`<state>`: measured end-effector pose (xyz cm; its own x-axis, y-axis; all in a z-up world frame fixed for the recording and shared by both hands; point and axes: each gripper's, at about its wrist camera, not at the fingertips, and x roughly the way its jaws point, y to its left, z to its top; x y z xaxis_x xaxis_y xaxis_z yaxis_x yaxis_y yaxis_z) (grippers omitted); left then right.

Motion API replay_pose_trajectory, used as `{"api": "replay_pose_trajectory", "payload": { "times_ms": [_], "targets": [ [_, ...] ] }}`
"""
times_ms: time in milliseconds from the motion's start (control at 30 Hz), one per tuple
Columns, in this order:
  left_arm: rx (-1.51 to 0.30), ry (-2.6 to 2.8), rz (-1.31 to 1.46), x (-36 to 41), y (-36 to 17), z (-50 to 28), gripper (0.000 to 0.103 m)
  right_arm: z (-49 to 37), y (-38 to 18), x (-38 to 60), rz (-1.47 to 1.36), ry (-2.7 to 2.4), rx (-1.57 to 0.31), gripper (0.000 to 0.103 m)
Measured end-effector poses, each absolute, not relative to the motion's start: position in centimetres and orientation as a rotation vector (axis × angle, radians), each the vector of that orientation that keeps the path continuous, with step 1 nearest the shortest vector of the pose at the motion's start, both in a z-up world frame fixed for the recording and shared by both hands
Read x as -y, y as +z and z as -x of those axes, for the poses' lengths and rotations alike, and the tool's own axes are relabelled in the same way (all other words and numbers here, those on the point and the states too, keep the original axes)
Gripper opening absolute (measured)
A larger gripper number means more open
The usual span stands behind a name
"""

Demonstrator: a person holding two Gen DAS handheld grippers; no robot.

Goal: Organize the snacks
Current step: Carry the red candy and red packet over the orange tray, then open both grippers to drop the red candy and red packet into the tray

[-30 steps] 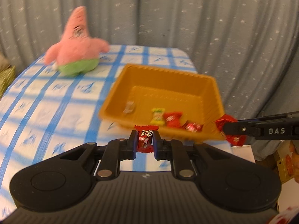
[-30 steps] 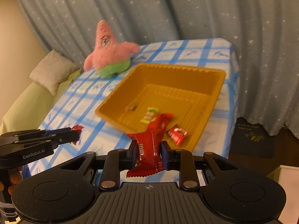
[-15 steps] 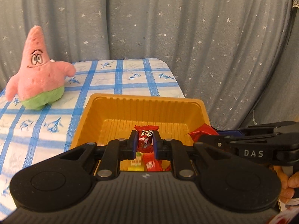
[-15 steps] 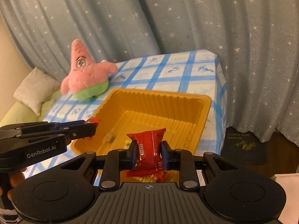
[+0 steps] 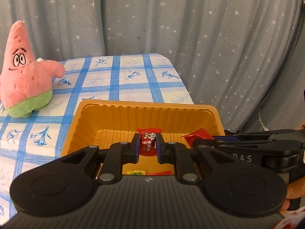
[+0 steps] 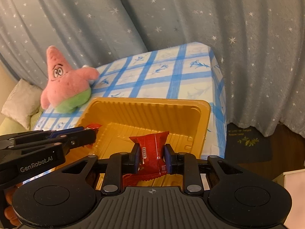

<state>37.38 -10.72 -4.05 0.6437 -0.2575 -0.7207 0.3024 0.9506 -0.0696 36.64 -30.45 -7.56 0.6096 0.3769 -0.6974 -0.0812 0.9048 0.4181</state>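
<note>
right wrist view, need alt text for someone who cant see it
The right claw grips a red snack packet over an orange tray on a blue-checked tablecloth. At left, the left claw holds a small red candy at the tray's edge; a pink starfish plush sits behind.

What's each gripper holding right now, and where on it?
Left gripper: small red candy, pinched across its middle. Right gripper: larger red snack packet, also mid-body.

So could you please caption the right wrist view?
Right gripper holds a red snack packet over the ribbed orange plastic tray.
</note>
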Motion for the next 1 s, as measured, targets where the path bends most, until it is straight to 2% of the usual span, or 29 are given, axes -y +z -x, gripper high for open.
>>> {"api": "replay_pose_trajectory", "payload": {
  "times_ms": [400,533,600,667,1000],
  "targets": [
    [-0.835,-0.322,-0.056,10.9,-5.3,-38.8,0.015,-38.1,-8.6,30.5,-0.361,0.238,-0.861,0.027],
    [-0.836,-0.324,-0.056,10.9,-5.4,-38.8,0.015,-38.3,-8.7,30.8,-0.377,0.239,-0.856,0.033],
    [-0.837,-0.323,-0.055,10.8,-5.4,-38.8,0.015,-38.3,-8.6,30.9,-0.377,0.237,-0.854,0.039],
    [-0.838,-0.322,-0.054,10.8,-5.5,-38.9,0.015,-38.3,-8.6,31.0,-0.372,0.235,-0.849,0.042],
    [-0.840,-0.318,-0.060,10.9,-5.7,-39.4,0.015,-38.3,-8.5,31.1,-0.368,0.241,-0.855,0.043]
  ]
}}
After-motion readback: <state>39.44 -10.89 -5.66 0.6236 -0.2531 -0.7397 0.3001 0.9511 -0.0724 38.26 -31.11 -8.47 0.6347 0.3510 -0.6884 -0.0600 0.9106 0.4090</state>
